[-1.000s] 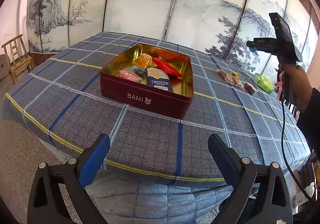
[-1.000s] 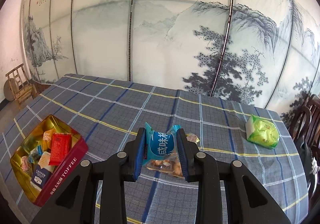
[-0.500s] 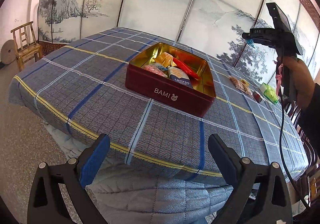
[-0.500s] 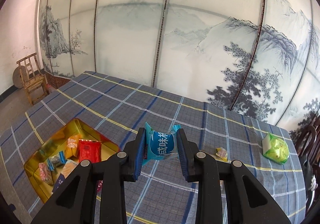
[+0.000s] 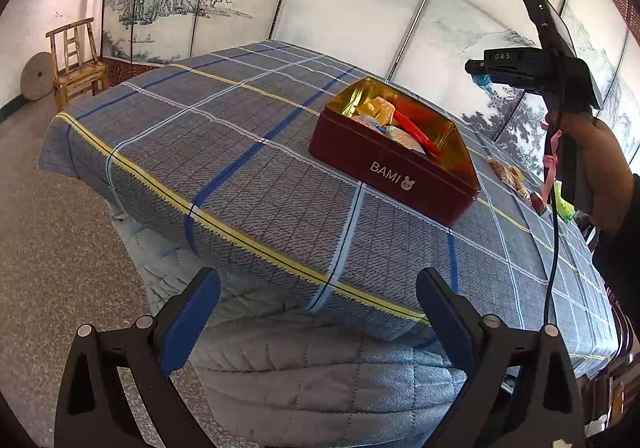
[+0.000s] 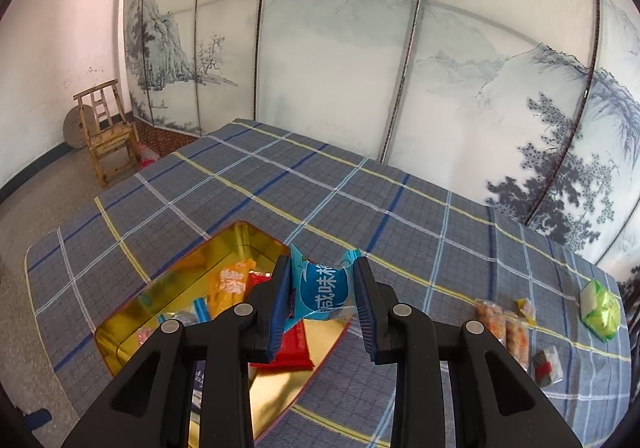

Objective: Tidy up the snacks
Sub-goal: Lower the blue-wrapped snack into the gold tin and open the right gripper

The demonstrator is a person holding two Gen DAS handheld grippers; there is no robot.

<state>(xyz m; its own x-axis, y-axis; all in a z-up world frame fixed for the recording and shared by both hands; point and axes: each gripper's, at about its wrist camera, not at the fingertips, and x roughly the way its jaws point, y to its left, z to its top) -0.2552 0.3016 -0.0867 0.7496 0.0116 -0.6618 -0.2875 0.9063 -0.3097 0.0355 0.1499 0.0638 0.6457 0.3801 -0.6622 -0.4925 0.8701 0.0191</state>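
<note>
the right gripper (image 6: 322, 288) pinches a blue snack packet (image 6: 323, 286) with white chinese characters above the red tin (image 5: 394, 176) lettered "bami"; left gripper (image 5: 318, 300) gapes empty.

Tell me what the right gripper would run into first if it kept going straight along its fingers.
Likely the open tin. The right gripper, clamped on the blue snack packet, points down over the tin's far corner, though depth is unclear and it might just clear the rim onto the tablecloth.
</note>
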